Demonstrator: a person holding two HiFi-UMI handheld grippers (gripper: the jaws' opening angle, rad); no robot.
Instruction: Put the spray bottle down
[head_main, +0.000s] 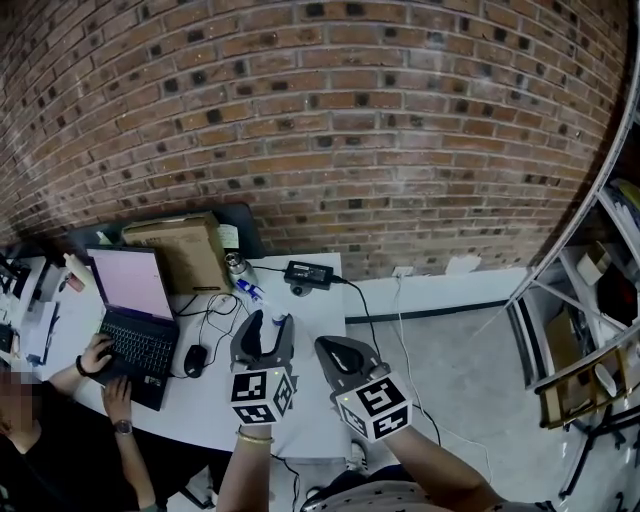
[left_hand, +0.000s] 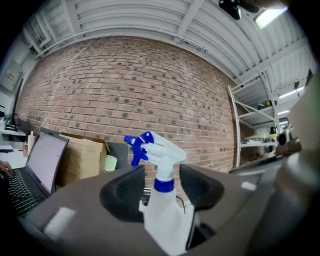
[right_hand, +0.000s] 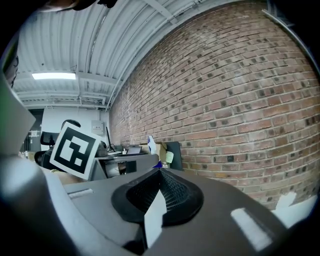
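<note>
The spray bottle (left_hand: 162, 215) is white with a blue trigger and a blue collar. It stands upright between the jaws of my left gripper (left_hand: 162, 187), nozzle pointing left. The jaws stand apart, with a narrow dark gap beside the bottle's body, so the pads do not press on it. In the head view the left gripper (head_main: 265, 335) is over the white table (head_main: 315, 320), and a bit of the spray bottle (head_main: 277, 322) shows between its jaws. My right gripper (head_main: 340, 352) is just to the right, its jaws closed together (right_hand: 159, 192) with nothing in them.
On the table are a laptop (head_main: 135, 300) with a person's hands on it, a mouse (head_main: 195, 360), a cardboard box (head_main: 180, 250), a metal can (head_main: 238, 265) and a power adapter (head_main: 308, 273) with cables. Behind is a brick wall. Metal shelving (head_main: 580, 300) stands at the right.
</note>
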